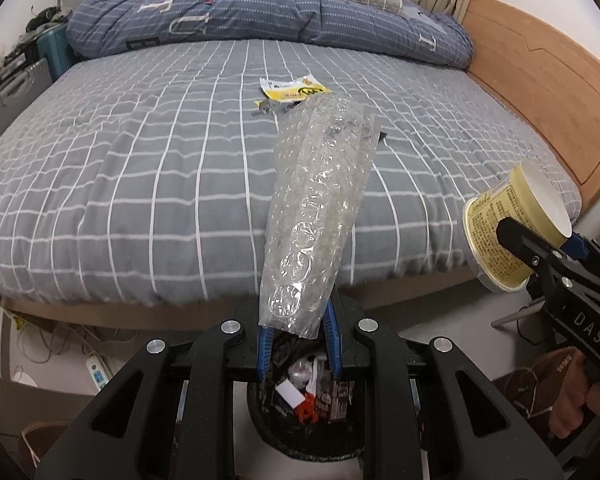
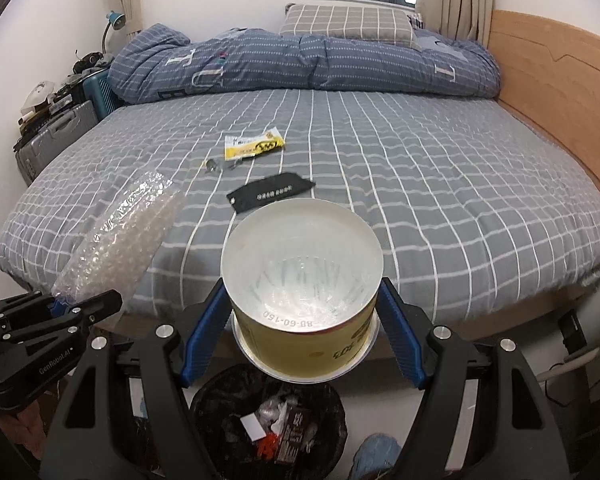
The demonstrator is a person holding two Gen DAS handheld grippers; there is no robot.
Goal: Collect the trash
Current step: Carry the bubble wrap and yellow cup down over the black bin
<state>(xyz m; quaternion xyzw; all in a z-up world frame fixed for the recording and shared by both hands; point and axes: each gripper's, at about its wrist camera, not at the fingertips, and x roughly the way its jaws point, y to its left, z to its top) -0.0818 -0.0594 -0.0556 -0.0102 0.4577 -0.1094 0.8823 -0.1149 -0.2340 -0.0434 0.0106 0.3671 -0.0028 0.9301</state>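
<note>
A home bedroom: checked bed (image 2: 380, 184), duvet (image 2: 300, 64), pillow (image 2: 348, 20).

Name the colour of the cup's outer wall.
Yellow, on the cup; clearest in the left wrist view.

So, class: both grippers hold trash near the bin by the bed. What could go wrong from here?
1. The bubble wrap is long and pinched only at its lower end by the left gripper; it may drape over the trash bin's rim instead of dropping in.
2. The paper cup in the right gripper sits above the bin's far edge; released now, it might bounce out.
3. The yellow wrapper and black packet on the bed could be overlooked.
</note>
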